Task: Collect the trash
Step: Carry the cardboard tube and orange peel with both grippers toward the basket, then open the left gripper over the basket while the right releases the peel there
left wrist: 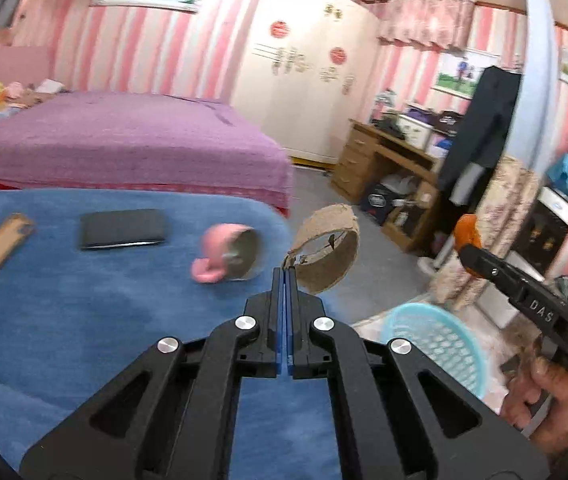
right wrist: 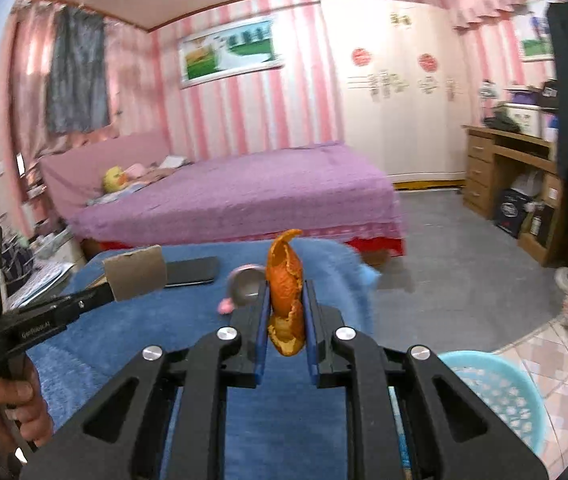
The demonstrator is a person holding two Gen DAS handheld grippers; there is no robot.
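Left wrist view: left gripper (left wrist: 286, 270) has its jaws fully closed, pinching the edge of a cardboard ring (left wrist: 328, 248). Ring hangs in the air past the desk's (left wrist: 63, 320) right edge, above the floor. Blue cloth covers the desk. On it: pink cup (left wrist: 227, 254) on its side, black wallet (left wrist: 123, 229), tan phone case (left wrist: 1, 245). Cyan basket (left wrist: 442, 350) sits on the floor at lower right. Right gripper (left wrist: 468, 250) enters from the right with orange peel (left wrist: 467, 232) at its tip; a hand (left wrist: 548, 396) grips its handle. Purple bed (left wrist: 123, 140) lies behind the desk.

Right wrist view: right gripper (right wrist: 287, 292) jaws stand narrowly apart, clamped on the peel (right wrist: 286, 292), which sticks up between the pads. Peel is over the desk (right wrist: 123, 340) near its right edge. Basket (right wrist: 500, 396) is at lower right on the tiled floor. Left gripper (right wrist: 109, 290) comes in from the left, holding the ring (right wrist: 135, 272) over the desk; a hand (right wrist: 7, 404) holds its handle. Cup (right wrist: 243, 284) and wallet (right wrist: 191, 272) lie behind the peel.
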